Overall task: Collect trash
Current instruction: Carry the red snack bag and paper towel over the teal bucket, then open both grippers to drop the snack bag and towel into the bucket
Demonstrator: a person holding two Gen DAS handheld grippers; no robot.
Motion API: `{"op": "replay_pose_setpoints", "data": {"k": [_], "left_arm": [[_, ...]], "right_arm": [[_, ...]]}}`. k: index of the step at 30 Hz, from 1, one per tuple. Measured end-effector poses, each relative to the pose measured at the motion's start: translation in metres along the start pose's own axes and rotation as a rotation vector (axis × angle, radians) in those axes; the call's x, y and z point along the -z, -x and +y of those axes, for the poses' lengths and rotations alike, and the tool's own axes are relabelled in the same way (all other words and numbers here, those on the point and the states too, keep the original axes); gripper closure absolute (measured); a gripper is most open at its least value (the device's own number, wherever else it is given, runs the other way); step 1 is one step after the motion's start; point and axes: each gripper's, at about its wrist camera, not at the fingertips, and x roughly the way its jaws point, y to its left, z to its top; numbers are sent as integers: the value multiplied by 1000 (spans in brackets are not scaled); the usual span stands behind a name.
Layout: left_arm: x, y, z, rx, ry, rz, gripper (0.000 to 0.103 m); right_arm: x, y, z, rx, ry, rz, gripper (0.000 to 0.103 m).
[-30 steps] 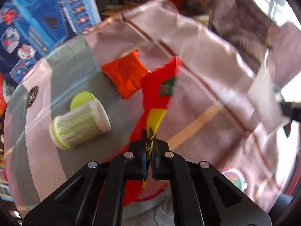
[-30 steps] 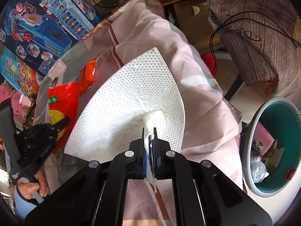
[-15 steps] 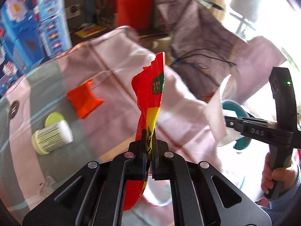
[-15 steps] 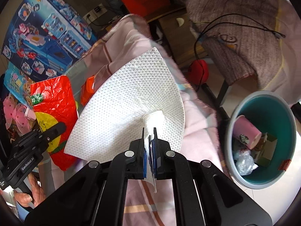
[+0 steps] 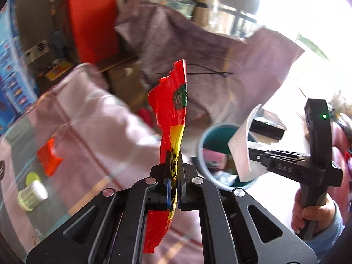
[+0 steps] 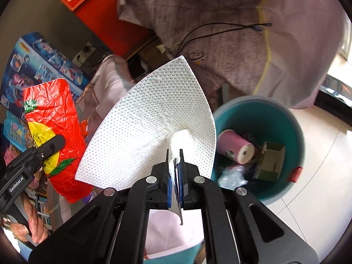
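Observation:
My left gripper (image 5: 173, 156) is shut on a red and yellow snack wrapper (image 5: 172, 110) that stands up edge-on between its pads. The same wrapper (image 6: 50, 132) shows flat at the left of the right wrist view, pinched by the left gripper (image 6: 59, 142). My right gripper (image 6: 175, 154) is shut on a white dotted paper towel (image 6: 154, 129) that fans out above the pads. A teal bin (image 6: 286, 118) sits on the floor at the right, holding a pink cup (image 6: 235, 147), a small box and crumpled plastic. In the left wrist view the right gripper (image 5: 253, 156) holds the towel (image 5: 242, 147) over the bin (image 5: 203, 154).
On the table's pink checked cloth (image 5: 99, 118) lie an orange wrapper (image 5: 48, 156) and a white tub with a green lid (image 5: 32, 194). A purple-grey covered chair (image 6: 220, 33) with a black cable stands behind the bin. Toy boxes (image 6: 33, 66) stand at the left. A hand (image 5: 312, 213) grips the right tool.
Both grippers have swung right, away from the table and toward the teal bin, each carrying its piece. The bin now sits much nearer in both views.

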Motion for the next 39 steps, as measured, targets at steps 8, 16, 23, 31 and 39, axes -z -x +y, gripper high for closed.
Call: {"op": "replay_pose_setpoints", "data": {"k": [8,16,23,31,39], "left_arm": [[-5,-53,-73,127,-64,61,99],[-13,-108,-111,225,-80,123,99],[-21,-145,-126,298,-84,157,99],[-11,-193,-129,325,-68,247,93],[3,-199,-105,276,-20,258,23]], "right_arm": [[5,29,-71,89,-94,-20,98],[5,32,-109,151,-151,14,98],[7,22,-123,190,-170,64,97],[3,2,-133,217,-194,114,97],[-4,-14,-124,220,-172,139,96]]}}
